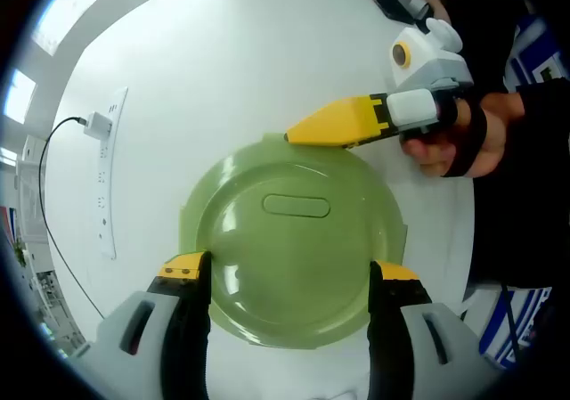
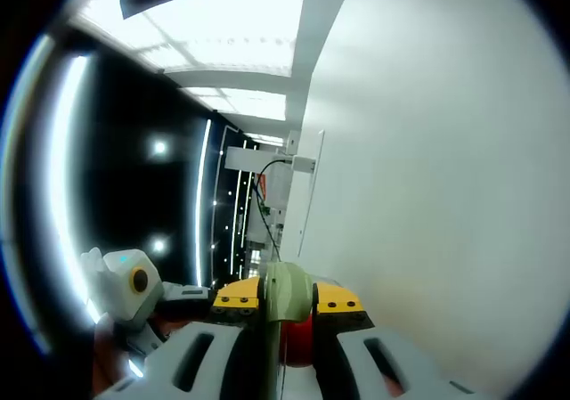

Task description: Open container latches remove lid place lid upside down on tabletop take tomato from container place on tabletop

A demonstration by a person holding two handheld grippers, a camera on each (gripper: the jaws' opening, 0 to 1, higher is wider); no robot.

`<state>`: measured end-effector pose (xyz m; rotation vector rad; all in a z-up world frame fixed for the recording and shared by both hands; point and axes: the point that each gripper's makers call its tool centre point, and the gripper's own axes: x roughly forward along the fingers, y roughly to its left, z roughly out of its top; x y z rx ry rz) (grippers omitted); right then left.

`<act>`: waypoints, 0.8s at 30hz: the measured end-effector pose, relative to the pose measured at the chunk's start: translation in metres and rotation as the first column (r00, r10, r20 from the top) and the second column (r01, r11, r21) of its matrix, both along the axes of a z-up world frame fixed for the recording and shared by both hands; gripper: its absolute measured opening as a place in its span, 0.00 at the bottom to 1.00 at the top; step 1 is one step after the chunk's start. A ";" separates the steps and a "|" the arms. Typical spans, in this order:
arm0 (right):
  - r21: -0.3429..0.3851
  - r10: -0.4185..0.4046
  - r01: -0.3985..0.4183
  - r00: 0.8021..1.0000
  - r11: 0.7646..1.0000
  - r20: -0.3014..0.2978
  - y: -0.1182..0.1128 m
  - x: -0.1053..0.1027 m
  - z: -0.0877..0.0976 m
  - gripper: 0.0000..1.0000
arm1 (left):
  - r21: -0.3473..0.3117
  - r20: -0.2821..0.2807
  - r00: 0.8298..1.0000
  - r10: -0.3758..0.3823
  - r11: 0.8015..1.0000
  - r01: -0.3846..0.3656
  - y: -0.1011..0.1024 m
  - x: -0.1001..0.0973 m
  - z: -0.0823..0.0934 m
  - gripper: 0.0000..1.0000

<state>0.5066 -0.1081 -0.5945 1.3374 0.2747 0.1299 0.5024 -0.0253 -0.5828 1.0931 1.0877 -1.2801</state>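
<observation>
Landmark: the green lid [image 1: 298, 240], round, with a raised oval bar at its middle, lying over the white bench [image 1: 223, 70].
Left gripper [image 1: 289, 280]: its jaws stand wide apart, one yellow-tipped finger at each side of the lid's near half; whether the tips touch the rim cannot be told.
Right gripper [image 1: 298, 135]: in the left gripper view it comes in from beyond the lid, its yellow tip at the lid's far rim, held by a person's hand [image 1: 450, 142] in a dark sleeve.
Right gripper, own view [image 2: 278, 304]: the jaws are closed on the lid's edge [image 2: 283, 297], which stands as a thin green strip between the two yellow tips.
Tomato [image 2: 298, 342]: something red shows just behind the lid's edge, low between the jaws; seen in the right gripper view, hidden under the lid in the left one.
Container: covered by the lid; its body and latches cannot be made out.
Power strip [image 1: 109, 173]: white, lying on the bench well to the side of the lid, with a plug and dark cable [image 1: 53, 213] at one end.
Writing: no brand or label can be read on any of it.
Room: the right gripper view looks past the lid to bright ceiling panels [image 2: 223, 26] and a dark wall.
</observation>
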 end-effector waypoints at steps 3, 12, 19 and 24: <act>-0.021 0.003 -0.003 1.000 1.000 0.005 0.000 0.000 0.000 0.13 | -0.003 -0.001 1.000 0.001 1.000 -0.001 0.000 0.000 0.000 0.69; -0.085 0.014 -0.012 1.000 0.996 0.021 -0.001 0.001 0.002 0.12 | -0.019 -0.002 1.000 0.013 1.000 -0.013 -0.001 0.000 0.000 0.68; -0.112 0.013 -0.009 0.999 0.994 0.029 -0.001 0.001 0.002 0.12 | 0.003 0.001 1.000 0.016 1.000 -0.016 -0.001 0.001 0.000 0.68; -0.125 0.015 -0.011 0.999 0.992 0.031 -0.001 0.001 0.003 0.12 | 0.001 0.000 1.000 0.018 1.000 -0.018 -0.001 0.001 0.000 0.68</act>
